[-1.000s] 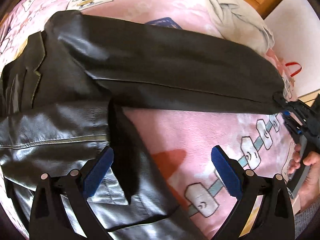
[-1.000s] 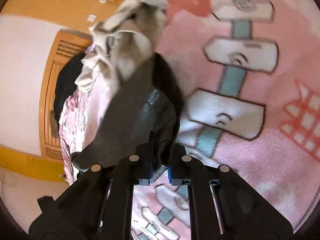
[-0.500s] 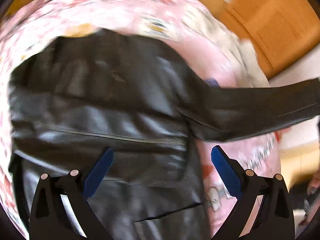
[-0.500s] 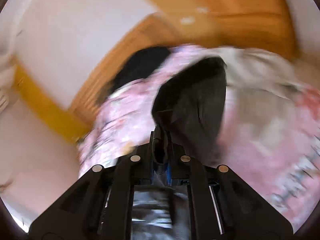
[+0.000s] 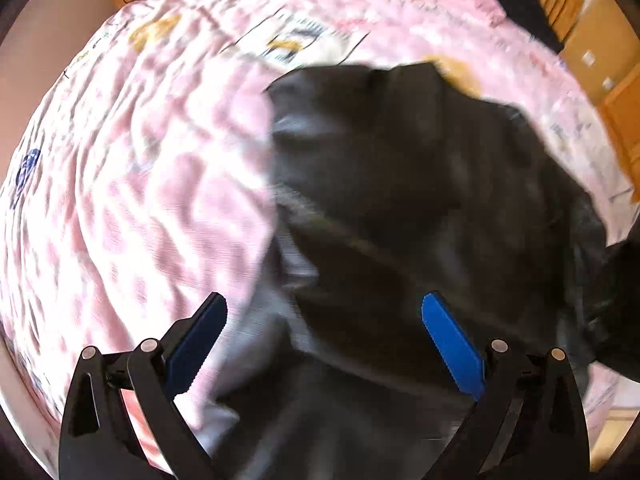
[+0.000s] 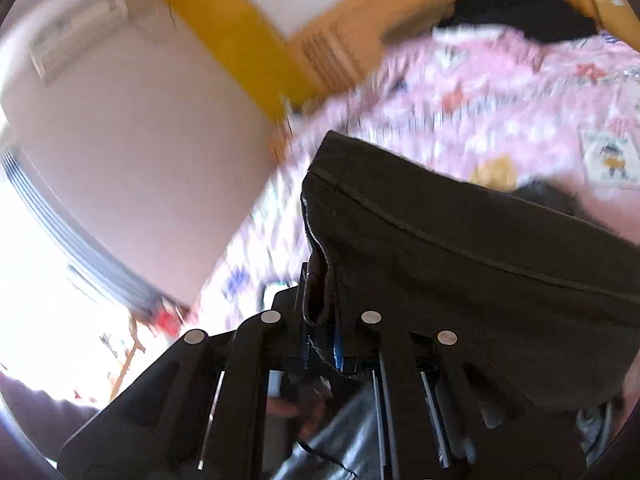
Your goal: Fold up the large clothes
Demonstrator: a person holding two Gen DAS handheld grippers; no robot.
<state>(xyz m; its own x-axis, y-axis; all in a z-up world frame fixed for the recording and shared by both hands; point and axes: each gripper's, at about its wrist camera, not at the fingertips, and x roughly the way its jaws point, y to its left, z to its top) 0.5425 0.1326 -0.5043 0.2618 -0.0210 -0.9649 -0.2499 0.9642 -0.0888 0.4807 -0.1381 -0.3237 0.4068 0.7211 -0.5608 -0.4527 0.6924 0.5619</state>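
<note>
Across the bed spreads a pink printed blanket, rumpled and blurred in the left wrist view, and it fills most of the ground in both views. On top of it lies the black leather jacket, a broad dark mass that takes up the right and lower parts of the left wrist view, its upper edge reaching toward the small cartoon prints on the blanket. In the right wrist view one sleeve of the jacket is lifted off the bed and runs from the right edge of the picture in toward the middle, a stitched seam along its length, with the pink blanket showing behind it. Beyond the bed in that view stand a pale wall, a yellow strip and a wooden headboard, with a dark garment lying at the head end. The left claw hangs over the jacket with its blue pads spread wide apart and nothing between them. The right claw is closed tight on the cuff end of the sleeve, the folded leather edge pinched between its pads. Below the right claw a fingertip of the person's hand shows dimly through the frame.
</note>
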